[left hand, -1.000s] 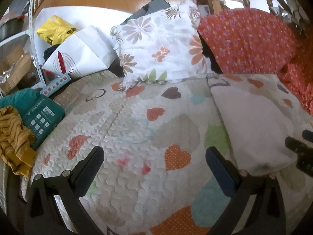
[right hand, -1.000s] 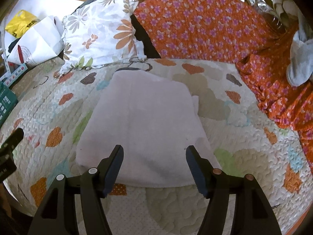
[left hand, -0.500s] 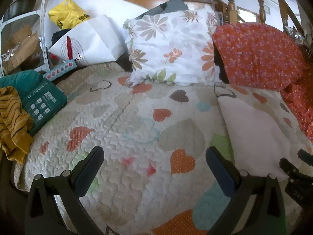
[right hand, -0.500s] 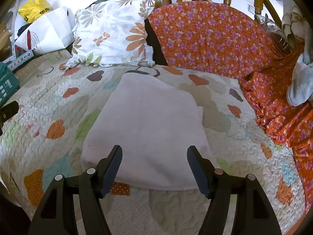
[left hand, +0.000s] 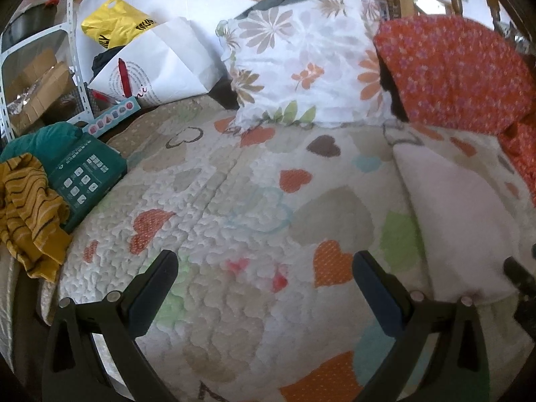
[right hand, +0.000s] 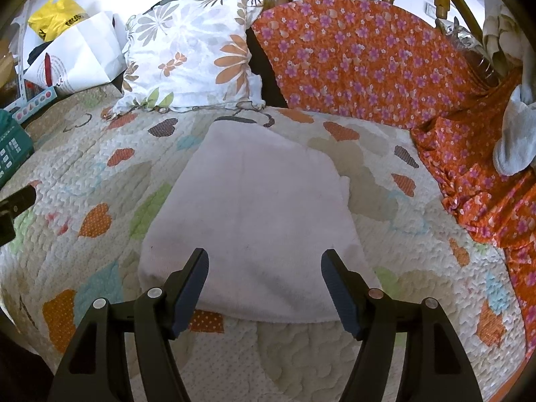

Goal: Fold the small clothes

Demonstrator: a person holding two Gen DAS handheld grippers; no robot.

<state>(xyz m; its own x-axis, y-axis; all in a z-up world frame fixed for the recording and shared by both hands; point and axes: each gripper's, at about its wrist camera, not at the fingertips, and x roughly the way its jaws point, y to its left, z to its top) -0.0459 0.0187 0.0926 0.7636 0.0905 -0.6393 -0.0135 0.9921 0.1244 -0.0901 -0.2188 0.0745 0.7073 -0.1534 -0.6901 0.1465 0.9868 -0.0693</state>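
Observation:
A folded pale pink garment lies flat on the heart-patterned quilt. It also shows at the right of the left wrist view. My right gripper is open and empty, hovering over the garment's near edge. My left gripper is open and empty above bare quilt, left of the garment. A mustard striped garment lies crumpled at the quilt's far left edge.
A floral pillow and an orange flowered cushion stand at the back. Orange flowered cloth and a grey-white cloth lie at the right. A teal box, a white paper bag and a yellow bag sit at the left.
Both grippers have drawn back and risen a little from the quilt, staying open. The pink garment has not moved.

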